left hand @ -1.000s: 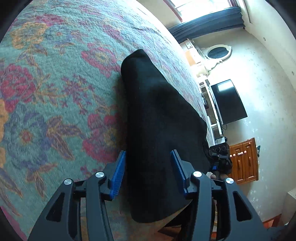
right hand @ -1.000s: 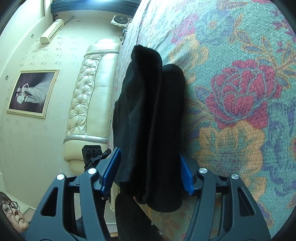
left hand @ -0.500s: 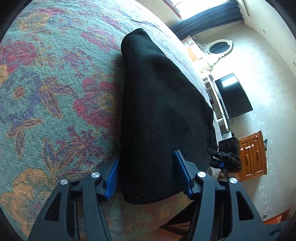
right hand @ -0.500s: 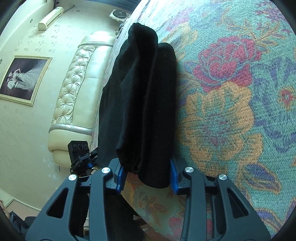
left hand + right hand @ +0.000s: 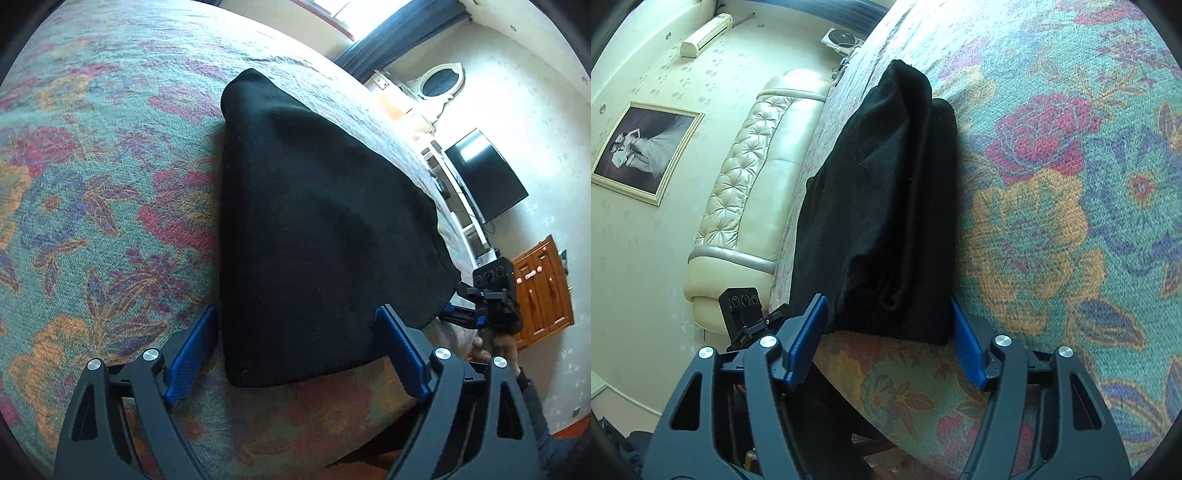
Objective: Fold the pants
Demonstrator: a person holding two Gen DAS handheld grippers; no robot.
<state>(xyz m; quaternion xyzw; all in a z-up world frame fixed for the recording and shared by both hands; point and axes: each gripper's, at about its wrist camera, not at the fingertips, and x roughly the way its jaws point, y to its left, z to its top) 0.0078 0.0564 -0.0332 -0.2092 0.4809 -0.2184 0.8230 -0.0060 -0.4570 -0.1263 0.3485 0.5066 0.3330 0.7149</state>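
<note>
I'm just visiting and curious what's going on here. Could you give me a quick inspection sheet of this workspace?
Surface: floral bedspread.
Job's things: black pants, folded into a compact stack near the bed's edge.
Clutter: nothing seen.
Grippers: left gripper and right gripper both open, jaws just widened; pads either side of the pants' near end, not pressing.
Cables: nothing seen nearby.
Surroundings: headboard, framed picture, television, wooden cabinet.

Both wrist cameras sit close above the near edge of the bed, looking down along the folded black pants from its two near corners. Both views share the pants; each catches the other gripper beyond it.
</note>
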